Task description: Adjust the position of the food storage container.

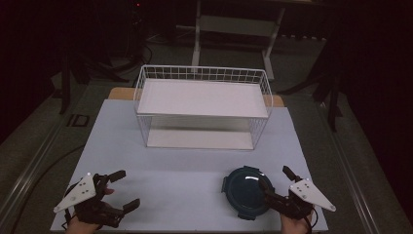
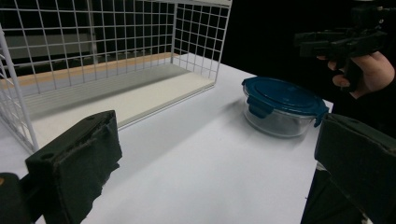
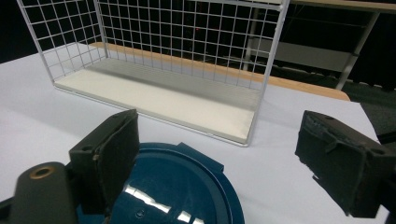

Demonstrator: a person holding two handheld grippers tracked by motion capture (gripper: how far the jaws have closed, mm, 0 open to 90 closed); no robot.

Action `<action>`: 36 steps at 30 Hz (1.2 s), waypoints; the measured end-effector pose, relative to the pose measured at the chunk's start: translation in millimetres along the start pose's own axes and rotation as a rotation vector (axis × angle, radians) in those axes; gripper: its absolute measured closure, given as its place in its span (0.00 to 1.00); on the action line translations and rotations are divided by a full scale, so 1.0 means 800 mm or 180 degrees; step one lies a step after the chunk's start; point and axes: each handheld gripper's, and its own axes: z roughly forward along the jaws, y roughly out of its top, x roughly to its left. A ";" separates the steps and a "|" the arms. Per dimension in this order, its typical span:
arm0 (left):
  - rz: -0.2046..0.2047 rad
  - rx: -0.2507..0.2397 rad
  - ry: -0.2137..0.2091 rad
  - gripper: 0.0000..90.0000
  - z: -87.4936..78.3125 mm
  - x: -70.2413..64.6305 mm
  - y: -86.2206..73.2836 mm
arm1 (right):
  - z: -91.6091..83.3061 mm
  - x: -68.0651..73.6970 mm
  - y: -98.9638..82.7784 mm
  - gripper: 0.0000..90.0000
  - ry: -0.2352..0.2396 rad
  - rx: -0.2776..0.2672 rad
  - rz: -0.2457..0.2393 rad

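A round glass container with a dark blue clip lid point(image 1: 246, 191) stands on the white table near its front right. In the left gripper view the container point(image 2: 282, 105) is seen from the side, and in the right gripper view its lid point(image 3: 173, 191) lies just below the jaws. My right gripper point(image 1: 276, 183) hovers at the container's right edge, its jaws wide apart and one finger over the lid rim. Its own view shows the right gripper point(image 3: 226, 158) open with nothing pressed. My left gripper point(image 1: 126, 189) stands open at the front left, holding nothing, as its own view of the gripper point(image 2: 215, 163) confirms.
A white wire basket shelf point(image 1: 202, 105) with a solid upper deck and lower board stands at the table's back middle. The table top point(image 1: 180, 168) between shelf and grippers is bare. Dark floor and a metal stand lie beyond.
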 end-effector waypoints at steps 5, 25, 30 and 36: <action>0.0026 0.0001 0.0012 0.00 -0.001 -0.001 0.001 | -0.003 0.001 0.003 0.15 0.0009 -0.0018 0.0001; 0.0052 -0.0014 0.0039 0.00 -0.001 -0.002 0.004 | -0.019 -0.001 0.037 0.20 0.0363 0.0206 -0.0140; 0.0055 -0.0010 0.0032 0.00 -0.001 -0.002 0.004 | -0.018 -0.015 0.025 0.48 0.0312 0.0500 -0.0136; 0.0054 0.0008 0.0023 0.00 0.001 -0.001 0.003 | -0.019 -0.021 0.003 0.74 0.0196 0.0809 -0.0266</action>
